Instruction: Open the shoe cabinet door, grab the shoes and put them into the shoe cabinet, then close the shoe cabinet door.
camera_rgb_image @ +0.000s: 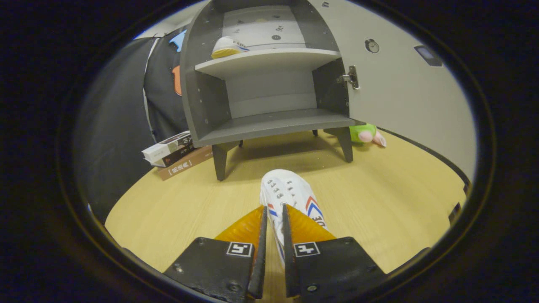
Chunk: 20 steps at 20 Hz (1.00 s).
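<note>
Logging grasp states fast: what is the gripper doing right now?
Gripper: closed on the white shoe, both fingers pinching its side wall.

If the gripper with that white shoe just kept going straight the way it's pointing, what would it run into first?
Likely the grey shoe cabinet. The gripper, shut on the white lace-up shoe with red and blue stripes, points across bare wooden tabletop at the cabinet's open bottom shelf or the gap between its legs; height is hard to judge.

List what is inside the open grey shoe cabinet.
On the upper shelf of the grey shoe cabinet lies one white, yellow-soled shoe, its rear hidden. The lower shelf looks bare.
</note>
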Available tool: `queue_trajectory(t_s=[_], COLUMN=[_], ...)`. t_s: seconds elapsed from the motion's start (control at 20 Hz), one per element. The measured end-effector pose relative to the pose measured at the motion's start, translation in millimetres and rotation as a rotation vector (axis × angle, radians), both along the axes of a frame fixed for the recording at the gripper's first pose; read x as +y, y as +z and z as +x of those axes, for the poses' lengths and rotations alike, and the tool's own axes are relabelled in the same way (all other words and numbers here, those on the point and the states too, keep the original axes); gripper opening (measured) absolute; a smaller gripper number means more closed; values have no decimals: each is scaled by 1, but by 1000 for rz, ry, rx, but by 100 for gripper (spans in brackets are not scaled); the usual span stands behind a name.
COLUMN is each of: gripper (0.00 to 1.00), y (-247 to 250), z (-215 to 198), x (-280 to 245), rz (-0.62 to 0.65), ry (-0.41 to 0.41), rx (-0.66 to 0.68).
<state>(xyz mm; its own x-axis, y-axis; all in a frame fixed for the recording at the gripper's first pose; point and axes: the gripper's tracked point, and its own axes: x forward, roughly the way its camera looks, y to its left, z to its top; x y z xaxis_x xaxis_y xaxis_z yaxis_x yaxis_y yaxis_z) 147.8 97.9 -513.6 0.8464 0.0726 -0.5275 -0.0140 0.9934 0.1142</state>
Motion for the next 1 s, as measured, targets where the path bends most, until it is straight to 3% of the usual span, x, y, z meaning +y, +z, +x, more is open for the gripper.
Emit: queue_trajectory(t_s=[0.2,0.25,0.35,0.5,0.6,0.7,0.75,1.0], gripper=[26,25,35,44,37,13,9,6], y=[-16,-21,-31,-31,-30,-26,-23,-3], z=[8,6,7,17,21,22,22,8], x=[-14,-11,-7,-6,-2,-6,-9,-13], rz=[-24,-28,-61,-29,39,38,30,45], ry=[-101,-104,-80,-46,2,22,21,41], rx=[111,171,255,219,183,126,99,51])
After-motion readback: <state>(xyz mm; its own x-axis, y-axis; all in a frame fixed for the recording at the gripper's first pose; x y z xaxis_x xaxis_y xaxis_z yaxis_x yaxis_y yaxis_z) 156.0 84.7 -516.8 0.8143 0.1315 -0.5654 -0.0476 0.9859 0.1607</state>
